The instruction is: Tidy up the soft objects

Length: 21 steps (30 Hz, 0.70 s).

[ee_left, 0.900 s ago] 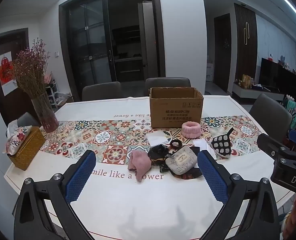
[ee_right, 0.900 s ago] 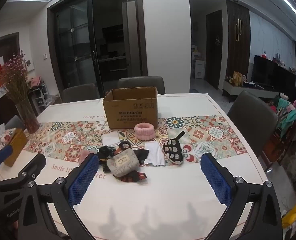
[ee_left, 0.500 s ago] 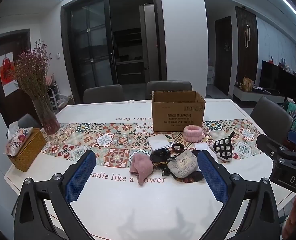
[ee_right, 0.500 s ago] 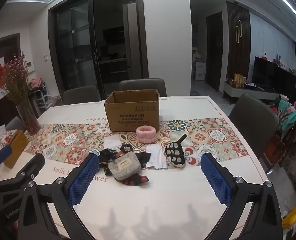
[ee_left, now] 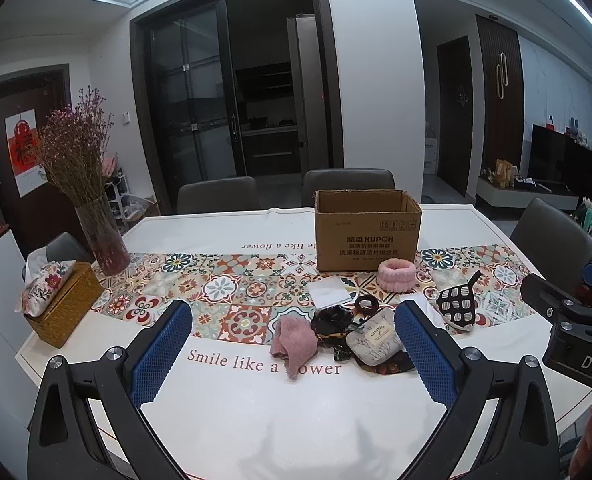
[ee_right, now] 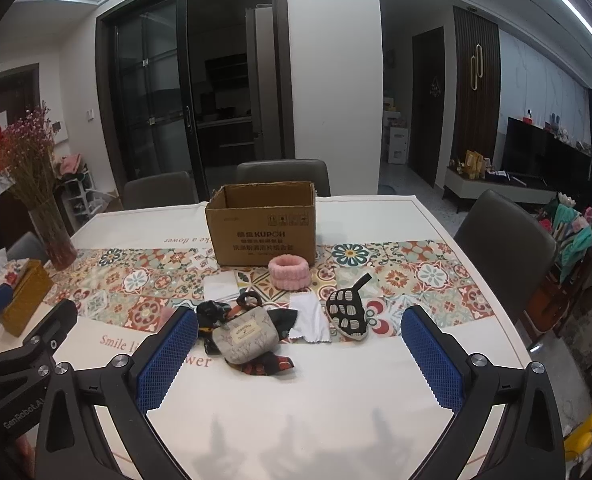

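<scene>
Centrally, an open cardboard box [ee_left: 367,236] is seen upright on the patterned table runner [ee_left: 231,292], just above mid-frame in both views; its interior is only partly visible and no contents can be made out. A woven tissue box [ee_left: 61,310] with a floral cover is noted at the left edge, and a glass vase [ee_left: 103,240] of dried flowers stands beside it, further up the frame.

The soft objects are found loosely clustered below the box, near the centre of each frame. A pink fluffy headband [ee_left: 396,274] lies just in front of the box. A folded white cloth [ee_left: 330,295] is laid to its left. A pink fuzzy cloth [ee_left: 293,342] is crumpled at the left of the cluster. A grey fabric pouch [ee_right: 245,338] with a sewn label rests on dark patterned fabric [ee_right: 269,362]. A second white cloth [ee_right: 308,322] and a black-and-white checked mitt [ee_right: 348,312] lie to the right.

The left gripper [ee_left: 293,356] is held above the near table edge with its blue-padded fingers [ee_left: 161,354] spread wide, nothing between them. The right gripper [ee_right: 300,358] is likewise spread wide and empty, touching nothing.
</scene>
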### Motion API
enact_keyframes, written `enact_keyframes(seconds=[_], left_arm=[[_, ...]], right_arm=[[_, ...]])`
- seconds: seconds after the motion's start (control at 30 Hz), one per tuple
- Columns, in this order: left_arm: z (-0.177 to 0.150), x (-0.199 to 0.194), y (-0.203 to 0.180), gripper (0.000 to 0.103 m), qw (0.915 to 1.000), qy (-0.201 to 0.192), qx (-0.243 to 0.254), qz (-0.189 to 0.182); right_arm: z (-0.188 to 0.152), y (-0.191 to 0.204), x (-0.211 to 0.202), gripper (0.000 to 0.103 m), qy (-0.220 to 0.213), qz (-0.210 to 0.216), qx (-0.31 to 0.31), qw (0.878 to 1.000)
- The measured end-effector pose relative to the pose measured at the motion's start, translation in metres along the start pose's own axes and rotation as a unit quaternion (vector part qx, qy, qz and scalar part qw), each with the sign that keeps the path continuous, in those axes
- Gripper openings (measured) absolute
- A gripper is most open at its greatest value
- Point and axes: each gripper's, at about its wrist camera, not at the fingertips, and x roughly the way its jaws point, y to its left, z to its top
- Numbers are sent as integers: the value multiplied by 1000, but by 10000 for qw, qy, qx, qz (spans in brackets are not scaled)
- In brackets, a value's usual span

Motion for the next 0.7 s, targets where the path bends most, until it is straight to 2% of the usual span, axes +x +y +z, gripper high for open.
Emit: enact_keyframes(seconds=[0.7], left_arm=[[-1, 3, -2, 103, 10000, 28, -4, -2]], right_arm=[[0, 2, 0, 102, 5, -5, -3, 10000]])
